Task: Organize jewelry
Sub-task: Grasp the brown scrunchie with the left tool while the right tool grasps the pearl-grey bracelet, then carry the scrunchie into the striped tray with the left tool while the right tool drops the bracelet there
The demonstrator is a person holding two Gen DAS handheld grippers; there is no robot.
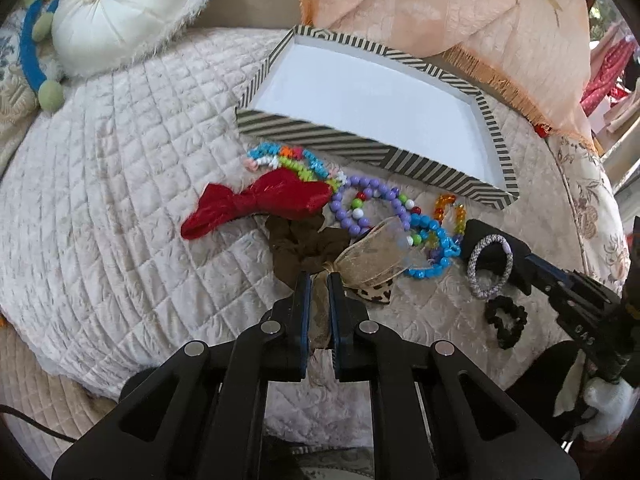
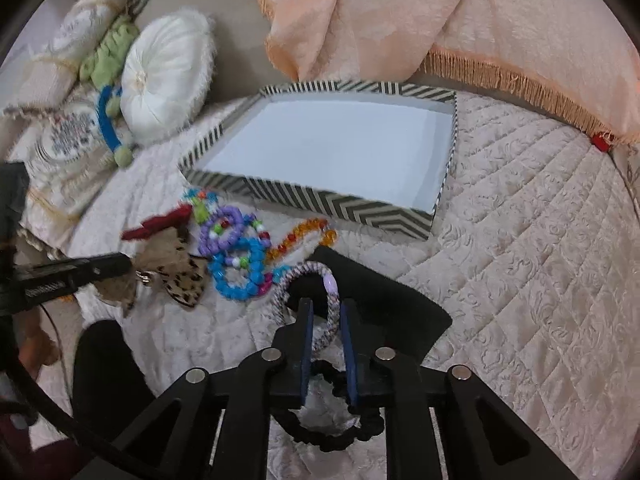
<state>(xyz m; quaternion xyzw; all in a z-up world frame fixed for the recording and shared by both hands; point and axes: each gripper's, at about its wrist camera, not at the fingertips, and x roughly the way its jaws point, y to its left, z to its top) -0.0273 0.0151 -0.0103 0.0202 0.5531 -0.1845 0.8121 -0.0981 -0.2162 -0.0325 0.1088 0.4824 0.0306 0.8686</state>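
Your left gripper (image 1: pixel 319 280) is clamped on the sheer beige ribbon bow (image 1: pixel 370 258); your right gripper (image 2: pixel 326 312) pinches the woven grey-lilac bangle (image 2: pixel 304 300). The empty chevron-striped tray (image 1: pixel 452 168) lies just beyond both, nearer the right one.

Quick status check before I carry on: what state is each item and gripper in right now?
Striped tray: empty, on the quilt.
Left gripper: shut on the sheer ribbon bow.
Right gripper: shut on the silver-white bracelet.
Black scrunchie: lying loose on the quilt.
Red bow: lying loose outside the tray.
Beaded bracelets: piled together outside the tray.
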